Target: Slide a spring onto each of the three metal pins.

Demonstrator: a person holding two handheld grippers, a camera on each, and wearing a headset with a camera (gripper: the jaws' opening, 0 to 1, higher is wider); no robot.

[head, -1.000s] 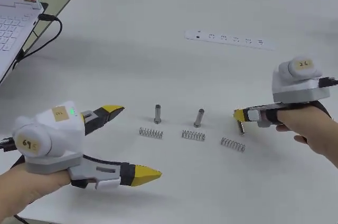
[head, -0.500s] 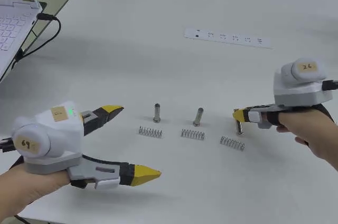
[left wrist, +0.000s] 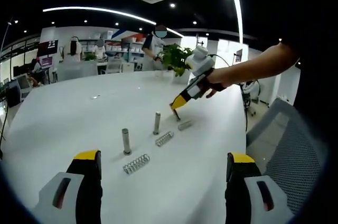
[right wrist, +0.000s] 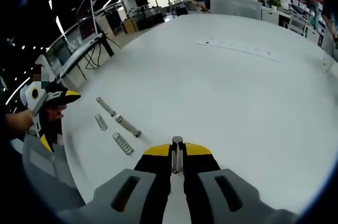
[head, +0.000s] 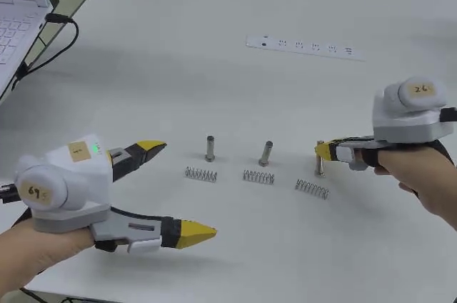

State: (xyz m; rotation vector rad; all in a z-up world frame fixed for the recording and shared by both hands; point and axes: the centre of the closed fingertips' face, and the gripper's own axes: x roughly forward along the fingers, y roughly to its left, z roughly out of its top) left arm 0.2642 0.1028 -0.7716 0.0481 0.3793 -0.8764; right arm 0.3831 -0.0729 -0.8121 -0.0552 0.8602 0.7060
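Observation:
Two metal pins [head: 210, 148] [head: 266, 153] stand upright on the white table [head: 214, 88]. My right gripper [head: 323, 151] is shut on the third pin [head: 319, 166], which stands about upright with its lower end at the table. In the right gripper view that pin [right wrist: 176, 155] sticks up between the shut yellow fingertips. Three springs [head: 201, 174] [head: 258, 176] [head: 312, 189] lie flat in a row just in front of the pins. My left gripper [head: 175, 189] hovers open at the lower left, short of the leftmost pin and spring, with nothing between its fingers.
A white power strip [head: 305, 48] lies far back on the table. A laptop [head: 18, 10] sits at the far left edge, with a black cable [head: 53, 49] trailing from it. Bare table surrounds the pins.
My right hand has turned a little, and the pin in its gripper has gone from tilted to nearly upright. The left gripper, the other pins and the springs have stayed put.

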